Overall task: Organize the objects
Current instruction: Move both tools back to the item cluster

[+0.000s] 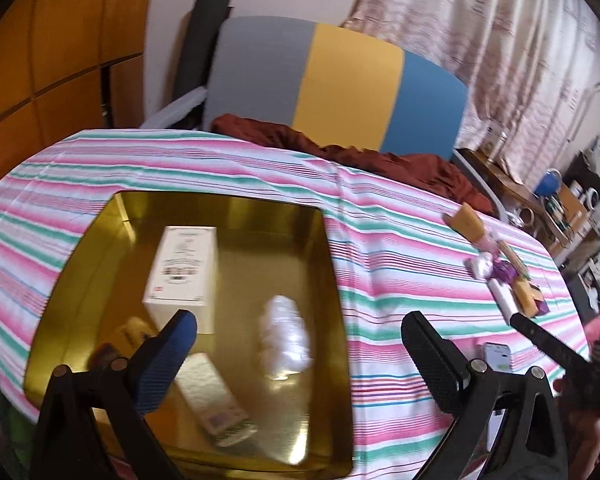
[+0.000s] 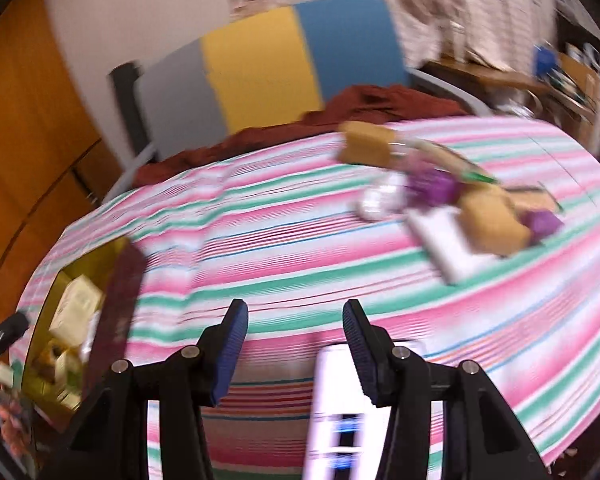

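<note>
A tray [image 1: 332,264] on the tablecloth [image 1: 400,280] holds a box [image 1: 182,274]; small packets [image 1: 504,276] lie at its three o'clock

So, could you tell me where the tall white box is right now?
In the left wrist view, the white box stands inside the gold tray, toward its back left, just beyond the left gripper.

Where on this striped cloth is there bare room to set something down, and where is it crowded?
Bare: the striped cloth between the gold tin and the pile of packets, ahead of the right gripper. Crowded: that pile, and the tin, holding a white box and packets.
</note>
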### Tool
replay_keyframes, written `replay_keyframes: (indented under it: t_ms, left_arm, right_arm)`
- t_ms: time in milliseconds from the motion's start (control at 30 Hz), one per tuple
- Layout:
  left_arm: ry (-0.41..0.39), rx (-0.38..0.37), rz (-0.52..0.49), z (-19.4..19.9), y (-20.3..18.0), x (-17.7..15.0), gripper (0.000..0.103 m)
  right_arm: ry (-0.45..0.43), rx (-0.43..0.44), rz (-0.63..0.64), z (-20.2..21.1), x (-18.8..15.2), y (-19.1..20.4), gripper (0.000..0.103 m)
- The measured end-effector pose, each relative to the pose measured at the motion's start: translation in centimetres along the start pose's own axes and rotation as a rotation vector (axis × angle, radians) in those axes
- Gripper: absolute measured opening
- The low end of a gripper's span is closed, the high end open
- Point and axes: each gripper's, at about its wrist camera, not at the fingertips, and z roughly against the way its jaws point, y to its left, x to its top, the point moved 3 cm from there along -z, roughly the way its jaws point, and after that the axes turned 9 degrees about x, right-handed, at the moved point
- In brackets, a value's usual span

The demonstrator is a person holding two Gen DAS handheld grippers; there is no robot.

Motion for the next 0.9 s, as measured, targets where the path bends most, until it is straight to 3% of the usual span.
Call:
replay_keyframes:
  t_ms: [267,467,633,767,900]
  left_arm:
    - [0.028,-0.079,-0.098,0.5,-5.3,-1.1,0.103]
    - [0.052,-0.086,-0.123,0.3,-6.7,-1.7,0.103]
    - [0.061,-0.084,-0.126,0.1,-7.0,-1.9,0.103]
    - [0.074,-0.086,-0.132,-0.1,-7.4,-2.2,0.103]
    - [0.075,-0.087,-0.151,-0.1,-7.9,-2.4,0.103]
  right_arm:
    - [0.020,-0.089,-0.106,-1.3,1.5,-11.1,0.050]
    - [0.020,-0.120,-0.144,-3.1,3.0,-15.8,0.050]
    - [0.034,-0.020,-0.148,-4.8,3.7,-14.9,0.054]
    - [0.079,0.173,-0.081,-5.8,3.0,-9.7,0.054]
    - [0.066,0.213,-0.009,-4.7,2.1,-6.2,0.054]
